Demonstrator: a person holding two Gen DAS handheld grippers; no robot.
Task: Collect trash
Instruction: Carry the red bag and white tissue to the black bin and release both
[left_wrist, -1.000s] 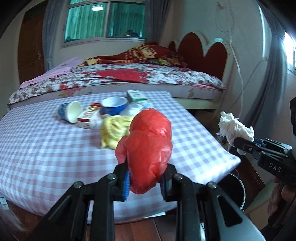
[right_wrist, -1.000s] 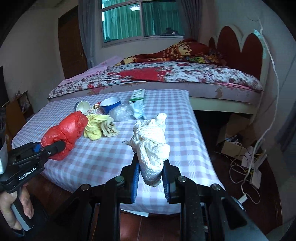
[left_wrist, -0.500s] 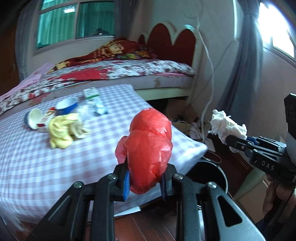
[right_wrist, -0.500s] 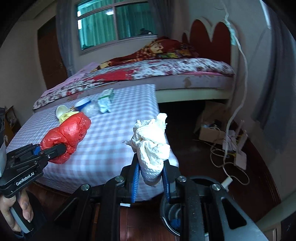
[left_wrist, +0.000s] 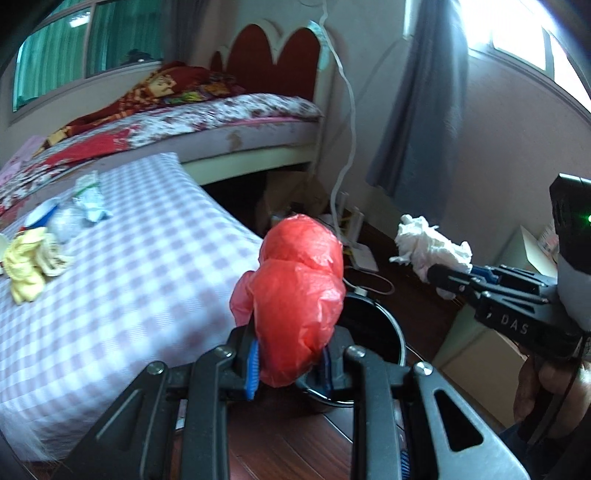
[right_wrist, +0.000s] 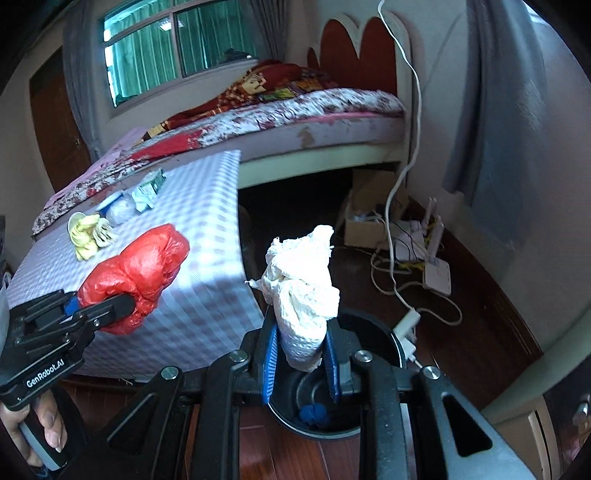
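Trash: 1 red bag (left_wrist: 295, 295) | 1 tissue wad (right_wrist: 301, 291) | 1 bin (right_wrist: 384, 343)

Open bin (right_wrist: 369, 332) beside table (right_wrist: 207, 295) corner

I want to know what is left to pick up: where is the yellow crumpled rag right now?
The yellow rag lies on the checked table, far left in the left wrist view, beside a clear plastic wad.

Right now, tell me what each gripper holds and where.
Left gripper: red plastic bag, pinched at its lower end. Right gripper: white tissue wad, lower end.
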